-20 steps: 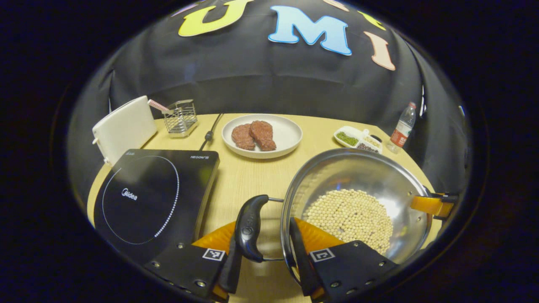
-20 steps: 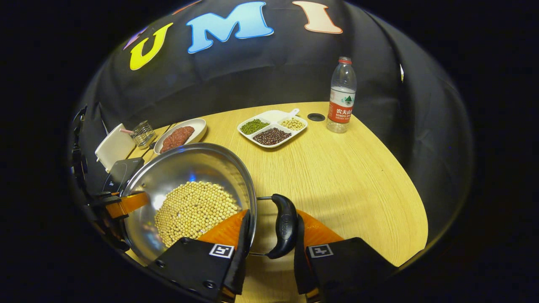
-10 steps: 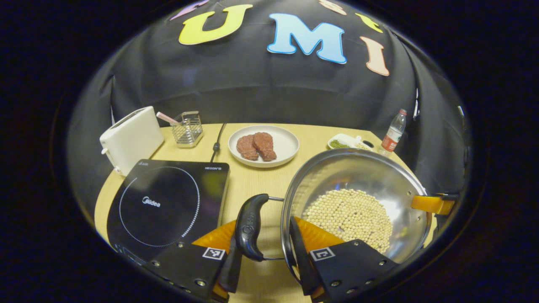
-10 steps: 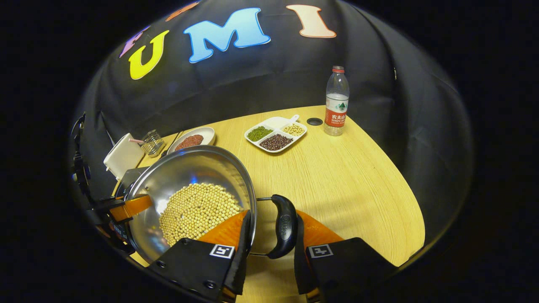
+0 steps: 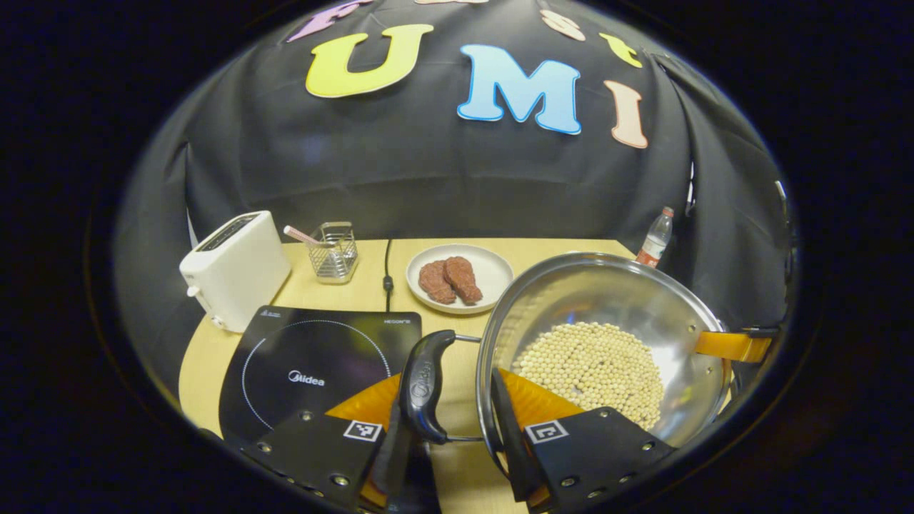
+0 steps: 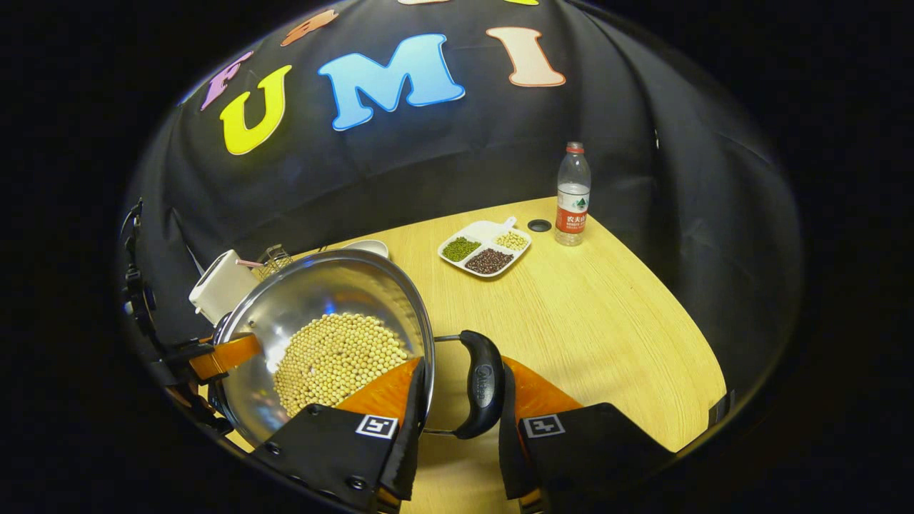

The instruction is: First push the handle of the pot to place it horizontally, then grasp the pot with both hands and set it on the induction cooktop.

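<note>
Pot (image 5: 607,343): steel, part-filled with pale beans (image 5: 589,368); in the left gripper view it appears raised above the table (image 5: 357,285), at 3 o'clock of the induction cooktop (image 5: 314,364).
Left gripper (image 5: 453,435): fingers closed on the pot's near black handle (image 5: 423,385) and the rim beside it; both fingers press.
Right gripper (image 6: 453,428): fingers clamped on the other black handle (image 6: 482,385) and its adjoining rim.
Cooktop edge: right edge lies just under the left-hand handle; glass surface bare.
Cooktop surroundings: toaster (image 5: 235,268) at 11 o'clock, wire rack (image 5: 332,250) at 12 o'clock, plate of meat (image 5: 460,278) at 1 o'clock.
Open room: wide bare tabletop (image 6: 585,321) to the pot's right in the right gripper view.
Far edge: divided dish (image 6: 485,250) and bottle (image 6: 571,196) stand near the table's far edge.
</note>
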The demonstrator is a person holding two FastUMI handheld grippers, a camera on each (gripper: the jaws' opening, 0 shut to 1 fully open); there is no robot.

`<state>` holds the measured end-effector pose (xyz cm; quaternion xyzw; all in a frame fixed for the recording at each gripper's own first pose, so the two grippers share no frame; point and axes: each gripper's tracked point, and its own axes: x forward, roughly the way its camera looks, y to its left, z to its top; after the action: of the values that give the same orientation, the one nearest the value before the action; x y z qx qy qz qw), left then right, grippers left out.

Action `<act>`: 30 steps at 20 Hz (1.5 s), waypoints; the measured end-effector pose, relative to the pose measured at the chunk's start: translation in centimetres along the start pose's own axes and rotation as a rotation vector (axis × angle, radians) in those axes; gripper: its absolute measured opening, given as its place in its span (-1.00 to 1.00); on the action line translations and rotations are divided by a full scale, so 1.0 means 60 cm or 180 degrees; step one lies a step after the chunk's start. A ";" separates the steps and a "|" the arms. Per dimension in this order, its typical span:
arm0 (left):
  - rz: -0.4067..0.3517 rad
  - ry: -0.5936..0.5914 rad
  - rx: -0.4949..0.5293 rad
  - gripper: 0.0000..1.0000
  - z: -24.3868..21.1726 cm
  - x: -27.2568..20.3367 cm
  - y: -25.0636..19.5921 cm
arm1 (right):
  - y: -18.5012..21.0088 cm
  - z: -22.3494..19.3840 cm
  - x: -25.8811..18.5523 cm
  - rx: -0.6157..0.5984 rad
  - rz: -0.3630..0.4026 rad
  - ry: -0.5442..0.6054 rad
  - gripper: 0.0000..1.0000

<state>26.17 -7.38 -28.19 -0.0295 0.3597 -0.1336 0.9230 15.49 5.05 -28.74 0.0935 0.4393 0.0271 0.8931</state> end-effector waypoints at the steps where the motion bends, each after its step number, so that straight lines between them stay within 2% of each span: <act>1: 0.0001 -0.0022 0.0001 0.08 0.003 -0.007 0.011 | 0.011 0.001 -0.004 -0.0008 0.0003 -0.0019 -0.02; 2: 0.0010 -0.0044 0.0002 0.14 0.004 -0.014 0.022 | 0.022 0.002 -0.006 -0.0011 0.0014 -0.0029 -0.02; 4: 0.0034 -0.0071 0.0002 0.08 0.004 -0.027 0.050 | 0.046 -0.002 -0.010 -0.0018 0.0042 -0.0034 -0.09; 5: 0.0048 -0.0081 -0.0005 0.08 0.003 -0.033 0.064 | 0.059 -0.004 -0.010 -0.0029 0.0060 -0.0035 -0.01; 6: 0.0064 -0.0080 -0.0013 0.21 0.001 -0.037 0.081 | 0.074 -0.006 -0.011 -0.0037 0.0078 -0.0035 0.05; 7: 0.0085 -0.0073 -0.0026 0.21 0.000 -0.046 0.096 | 0.088 -0.009 -0.010 -0.0037 0.0095 -0.0029 -0.02; 12: 0.0176 -0.0095 -0.0056 0.14 -0.004 -0.070 0.167 | 0.154 -0.020 -0.008 -0.0061 0.0177 -0.0005 -0.02; 13: 0.0194 -0.0102 -0.0067 0.14 -0.002 -0.071 0.180 | 0.168 -0.020 -0.007 -0.0051 0.0188 -0.0004 -0.09; 14: 0.0216 -0.0107 -0.0072 0.21 0.002 -0.072 0.195 | 0.182 -0.021 -0.002 -0.0046 0.0209 0.0005 -0.09; 15: 0.0232 -0.0103 -0.0077 0.14 0.002 -0.072 0.209 | 0.195 -0.022 0.000 -0.0048 0.0226 0.0008 -0.02; 17: 0.0263 -0.0105 -0.0087 0.14 0.001 -0.071 0.237 | 0.220 -0.024 0.007 -0.0063 0.0260 0.0011 -0.09; 18: 0.0277 -0.0100 -0.0090 0.14 -0.001 -0.071 0.250 | 0.231 -0.026 0.011 -0.0071 0.0274 0.0022 -0.02; 19: 0.0291 -0.0092 -0.0095 0.15 -0.002 -0.070 0.261 | 0.242 -0.027 0.016 -0.0078 0.0286 0.0038 -0.09; 28: 0.0427 -0.0038 -0.0133 0.14 -0.017 -0.047 0.360 | 0.324 -0.043 0.067 -0.0109 0.0369 0.0206 -0.02; 29: 0.0432 -0.0030 -0.0153 0.21 -0.017 -0.045 0.369 | 0.331 -0.042 0.070 -0.0120 0.0377 0.0201 -0.02; 30: 0.0440 -0.0026 -0.0181 0.15 -0.018 -0.040 0.378 | 0.341 -0.041 0.076 -0.0136 0.0384 0.0196 -0.02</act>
<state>28.86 15.16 -30.84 -0.0313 0.3608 -0.0592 0.9302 17.05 26.05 -29.88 0.0999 0.4595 0.0931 0.8776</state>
